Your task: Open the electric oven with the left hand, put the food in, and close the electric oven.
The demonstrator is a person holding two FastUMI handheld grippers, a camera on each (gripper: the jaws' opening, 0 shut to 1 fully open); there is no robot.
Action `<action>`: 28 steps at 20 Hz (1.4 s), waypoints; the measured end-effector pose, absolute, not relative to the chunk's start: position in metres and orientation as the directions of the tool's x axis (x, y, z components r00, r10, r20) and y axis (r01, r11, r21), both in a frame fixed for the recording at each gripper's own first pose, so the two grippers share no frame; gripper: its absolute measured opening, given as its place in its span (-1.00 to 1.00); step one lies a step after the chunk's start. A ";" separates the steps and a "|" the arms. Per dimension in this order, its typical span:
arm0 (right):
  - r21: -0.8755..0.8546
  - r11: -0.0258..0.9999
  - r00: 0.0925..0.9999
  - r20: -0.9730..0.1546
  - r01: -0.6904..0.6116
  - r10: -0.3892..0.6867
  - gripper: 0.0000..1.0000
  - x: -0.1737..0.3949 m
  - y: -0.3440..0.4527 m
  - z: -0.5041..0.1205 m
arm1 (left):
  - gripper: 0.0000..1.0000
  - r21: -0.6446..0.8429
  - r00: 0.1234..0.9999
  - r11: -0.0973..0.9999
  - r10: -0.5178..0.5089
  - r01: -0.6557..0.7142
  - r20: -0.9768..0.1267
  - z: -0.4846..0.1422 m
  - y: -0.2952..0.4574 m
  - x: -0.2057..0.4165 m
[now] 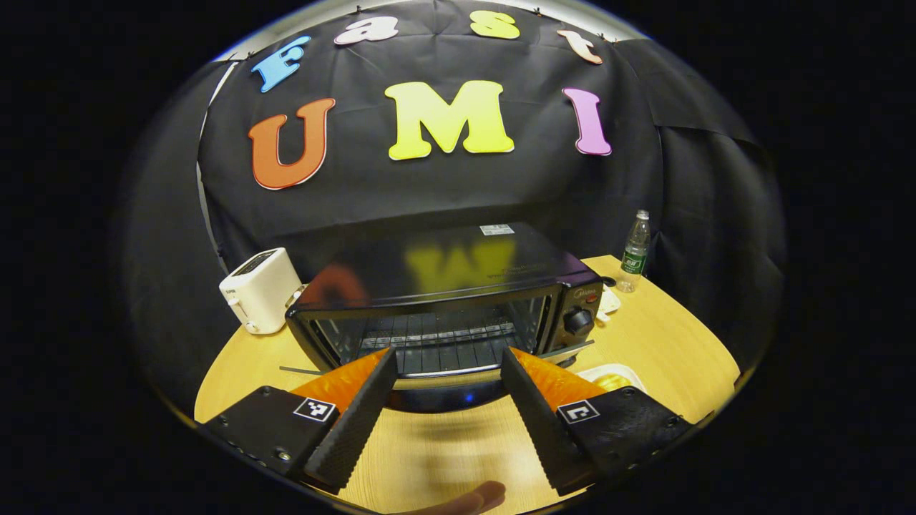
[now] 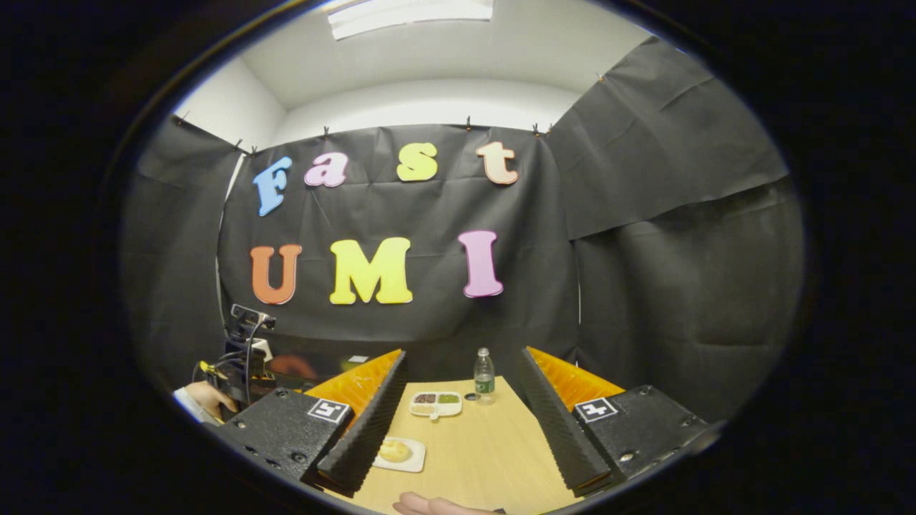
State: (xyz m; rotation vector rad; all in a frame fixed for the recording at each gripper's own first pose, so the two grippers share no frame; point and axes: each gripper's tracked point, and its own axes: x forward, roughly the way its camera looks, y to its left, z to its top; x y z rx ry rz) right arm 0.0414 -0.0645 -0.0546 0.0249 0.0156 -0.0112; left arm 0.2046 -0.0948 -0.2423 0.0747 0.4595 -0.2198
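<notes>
left gripper (image 1: 447,397): jaws spread wide and empty, aimed straight at the oven front, likely lined up to take the handle.
electric oven (image 1: 444,300): sits mid-table, door appears shut with the rack visible through the glass; handle bar (image 1: 447,373) lies between the fingers but farther off, not touched.
right gripper (image 2: 461,422): jaws wide apart, holding nothing, hanging over the table on the food side, probably waiting its turn.
food (image 2: 395,450): a pale bun-like piece on a small white plate (image 2: 413,461), just beside the right gripper's left finger.
other things: sectioned tray (image 2: 435,404), water bottle (image 2: 484,377), white toaster (image 1: 259,290) left of the oven.
surface: light wooden table (image 2: 486,458).
room: black cloth walls, white ceiling with a light panel.
</notes>
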 end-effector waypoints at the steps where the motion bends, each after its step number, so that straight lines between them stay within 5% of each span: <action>1: 0.025 1.000 1.000 -0.013 0.008 -0.007 0.92 0.039 -0.062 -0.052 | 0.94 0.020 0.873 0.973 -0.196 0.229 -0.447 -0.246 -0.095 0.197; 9: 0.014 1.000 1.000 -0.021 0.001 -0.001 0.97 0.023 -0.048 -0.060 | 0.93 -0.085 0.853 0.972 -0.235 0.221 -0.466 -0.284 -0.090 0.146; 11: 0.012 1.000 1.000 -0.027 0.000 0.001 0.97 0.022 -0.046 -0.063 | 0.67 -0.070 0.856 0.972 -0.230 0.223 -0.464 -0.294 -0.090 0.142; 12: 0.011 1.000 1.000 -0.030 0.000 0.000 0.98 0.021 -0.046 -0.064 | 0.88 -0.069 0.851 0.972 -0.228 0.223 -0.473 -0.296 -0.089 0.138; 28: 0.013 1.000 0.998 -0.067 0.003 -0.002 0.97 0.022 -0.042 -0.082 | 0.84 -0.078 0.824 0.984 -0.179 0.163 -0.538 -0.369 -0.089 0.111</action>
